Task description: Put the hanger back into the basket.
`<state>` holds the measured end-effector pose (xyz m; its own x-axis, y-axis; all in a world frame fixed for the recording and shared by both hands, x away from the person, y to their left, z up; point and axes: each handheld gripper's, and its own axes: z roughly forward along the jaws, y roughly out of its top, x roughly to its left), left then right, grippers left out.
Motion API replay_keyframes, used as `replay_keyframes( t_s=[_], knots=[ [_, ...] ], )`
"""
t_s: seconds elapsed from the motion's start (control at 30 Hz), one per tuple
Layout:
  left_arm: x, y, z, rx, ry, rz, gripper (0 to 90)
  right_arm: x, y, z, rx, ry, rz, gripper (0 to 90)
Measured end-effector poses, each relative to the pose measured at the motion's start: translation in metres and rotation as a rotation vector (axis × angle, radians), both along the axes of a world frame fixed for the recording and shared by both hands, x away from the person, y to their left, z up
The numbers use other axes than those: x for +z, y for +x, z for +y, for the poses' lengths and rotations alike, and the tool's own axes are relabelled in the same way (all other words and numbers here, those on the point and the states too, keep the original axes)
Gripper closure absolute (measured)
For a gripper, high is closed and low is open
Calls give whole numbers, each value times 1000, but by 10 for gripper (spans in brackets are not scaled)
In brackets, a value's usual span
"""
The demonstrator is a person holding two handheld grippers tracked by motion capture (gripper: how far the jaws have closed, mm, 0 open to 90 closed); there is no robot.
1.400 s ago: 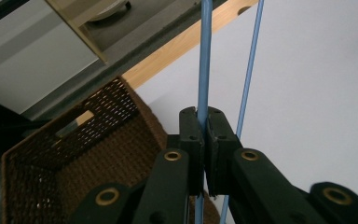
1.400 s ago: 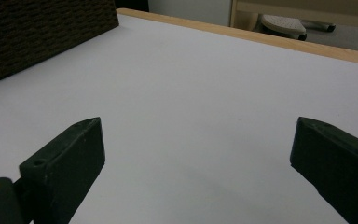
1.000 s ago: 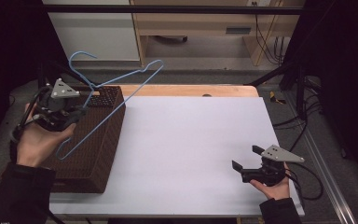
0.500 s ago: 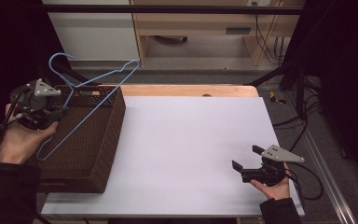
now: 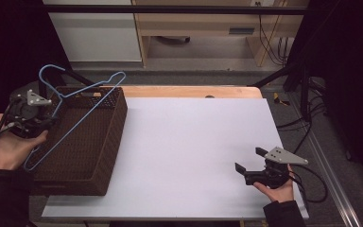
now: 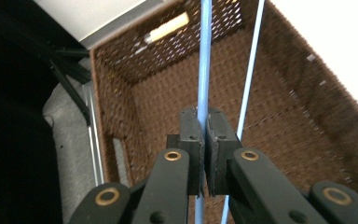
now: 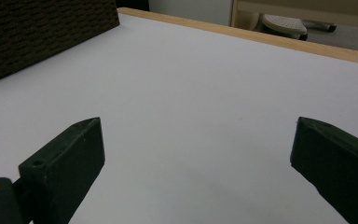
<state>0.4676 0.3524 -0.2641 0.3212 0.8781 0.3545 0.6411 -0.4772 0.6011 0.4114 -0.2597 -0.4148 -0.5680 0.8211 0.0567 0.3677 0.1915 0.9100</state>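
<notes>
Blue wire hanger (image 5: 75, 111) sits clamped in the left tool (image 6: 204, 140) above the wicker basket (image 5: 105, 142); right tool (image 5: 255, 168) gapes empty.

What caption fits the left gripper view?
Left gripper pinching a blue hanger above a brown woven basket.

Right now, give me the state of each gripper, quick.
Left gripper: jaws closed on the blue hanger, over the wicker basket.
Right gripper: jaws open, holding nothing, low over the white table.
</notes>
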Motion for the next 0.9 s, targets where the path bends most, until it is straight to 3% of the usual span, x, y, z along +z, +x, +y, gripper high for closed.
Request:
replay_keyframes(
  t_s=[0.3,0.43,0.9],
  knots=[
    [-21,2,19,32,19,35,869,0,0,0,0,-4,3,36],
    [-31,4,21,39,47,59,869,0,0,0,-2,2,1,36],
    [-76,19,11,37,49,132,869,0,0,0,-1,-5,3,35]
  ],
)
